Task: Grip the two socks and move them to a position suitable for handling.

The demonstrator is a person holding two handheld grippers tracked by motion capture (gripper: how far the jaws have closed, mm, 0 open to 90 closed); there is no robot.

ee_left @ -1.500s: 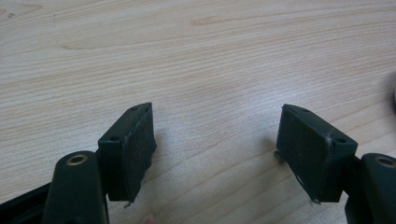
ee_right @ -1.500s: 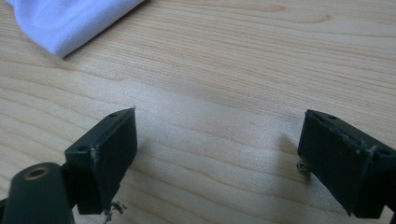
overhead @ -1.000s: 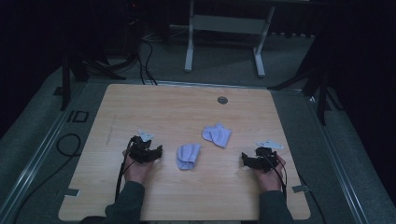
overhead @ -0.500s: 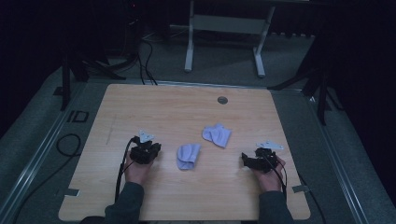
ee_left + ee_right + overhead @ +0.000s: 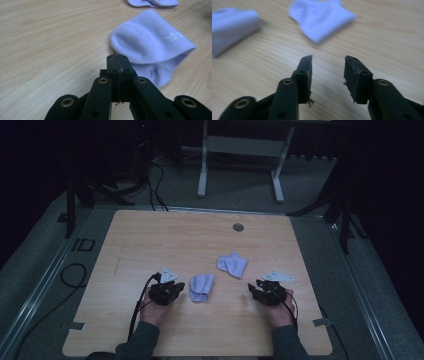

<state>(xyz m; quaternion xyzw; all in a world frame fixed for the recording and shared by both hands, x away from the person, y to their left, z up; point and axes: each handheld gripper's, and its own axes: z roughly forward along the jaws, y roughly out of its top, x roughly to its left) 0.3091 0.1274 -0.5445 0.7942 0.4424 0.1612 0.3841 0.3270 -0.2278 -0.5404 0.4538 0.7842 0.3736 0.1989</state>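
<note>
Two pale lilac socks lie on the wooden table [image 5: 150, 240]. The nearer sock [image 5: 201, 287] [image 5: 150, 45] lies folded just right of my left gripper [image 5: 179, 288] [image 5: 117, 58], whose jaws are shut together with nothing between them, the tip just short of the sock. The farther sock [image 5: 232, 264] [image 5: 322, 13] lies beyond my right gripper [image 5: 252, 291] [image 5: 328, 58]. Its jaws have just been closing and stand partly apart over bare wood, holding nothing. The farther sock [image 5: 152, 2] peeks in at the top of the left gripper view, and the nearer sock [image 5: 232, 25] lies at the left of the right gripper view.
A round grommet [image 5: 238, 227] sits near the table's far edge. A black cable [image 5: 137, 307] trails from the left gripper toward the front edge. A white frame [image 5: 240, 150] stands on the floor behind the table.
Both hands have drifted a little inward toward the socks. The left gripper's jaws have shut and the right gripper's jaws have narrowed.
</note>
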